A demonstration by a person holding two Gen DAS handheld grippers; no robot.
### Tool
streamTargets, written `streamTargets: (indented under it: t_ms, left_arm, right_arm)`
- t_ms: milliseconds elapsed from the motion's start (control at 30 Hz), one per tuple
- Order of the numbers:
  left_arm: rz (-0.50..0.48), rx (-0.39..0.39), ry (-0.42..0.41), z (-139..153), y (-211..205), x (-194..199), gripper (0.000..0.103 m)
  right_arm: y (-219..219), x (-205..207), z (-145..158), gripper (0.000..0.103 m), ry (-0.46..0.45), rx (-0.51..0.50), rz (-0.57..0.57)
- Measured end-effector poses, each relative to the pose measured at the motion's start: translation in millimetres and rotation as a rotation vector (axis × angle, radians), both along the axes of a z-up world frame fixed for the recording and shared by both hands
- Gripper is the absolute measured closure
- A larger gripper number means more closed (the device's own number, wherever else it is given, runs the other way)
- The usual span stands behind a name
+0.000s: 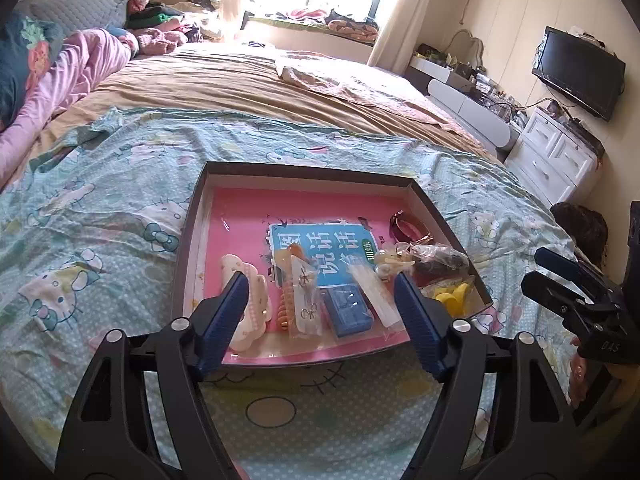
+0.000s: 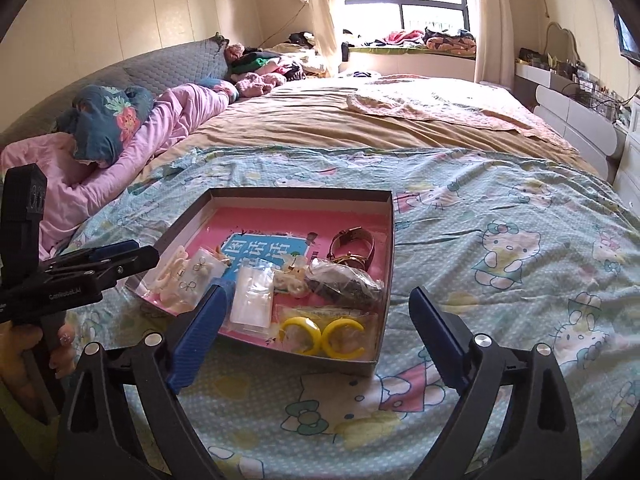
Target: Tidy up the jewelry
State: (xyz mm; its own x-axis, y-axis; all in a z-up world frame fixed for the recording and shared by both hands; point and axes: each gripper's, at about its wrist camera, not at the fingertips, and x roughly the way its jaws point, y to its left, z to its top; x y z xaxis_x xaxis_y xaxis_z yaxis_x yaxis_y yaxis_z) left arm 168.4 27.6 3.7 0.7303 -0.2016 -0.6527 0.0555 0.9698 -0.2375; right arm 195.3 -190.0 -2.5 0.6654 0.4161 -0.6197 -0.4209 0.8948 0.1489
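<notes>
A shallow dark box with a pink floor (image 1: 240,220) (image 2: 384,236) lies on the bed and holds the jewelry. In it are a cream hair claw (image 1: 256,300), bagged gold earrings (image 1: 306,300) (image 2: 198,276), a blue case (image 1: 348,308), a clear packet (image 2: 252,300), a red-strap watch (image 1: 408,226) (image 2: 354,246), a dark bagged piece (image 2: 344,284) and yellow hoops (image 2: 324,334). My left gripper (image 1: 320,304) is open and empty above the box's near edge. My right gripper (image 2: 316,328) is open and empty over the box's near right corner.
The box rests on a Hello Kitty sheet (image 2: 500,248) over a tan cover (image 1: 240,80). Pink bedding and pillows (image 2: 132,132) lie far left. A white dresser (image 1: 556,156) and a wall TV (image 1: 580,72) stand to the right.
</notes>
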Motion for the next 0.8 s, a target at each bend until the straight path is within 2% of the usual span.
streamTargets:
  t_ms: [33,133,233,567,800]
  left_arm:
    - [-0.001,-0.001,-0.002,2,0,-4,0.031]
    - [-0.004,0.000,-0.009,6,0,-17,0.017]
    - [-0.002,0.016,-0.015,9,-1,-30,0.010]
    - [0.030,0.044,-0.005,7,1,-65,0.010]
    - [0.038,0.032,0.001,1,0,-82,0.010]
  right_arm:
    - [0,-4,2,0.009,-0.005,0.003,0.003]
    - [-1,-19,7,0.006,-0.022,0.012,0.010]
    - [1,-33,10,0.005,-0.036,0.003,0.019]
    - [3,-70,-5,0.005,-0.015,0.009,-0.031]
    - [13,-85,-19,0.005,0.016,-0.001,-0.015]
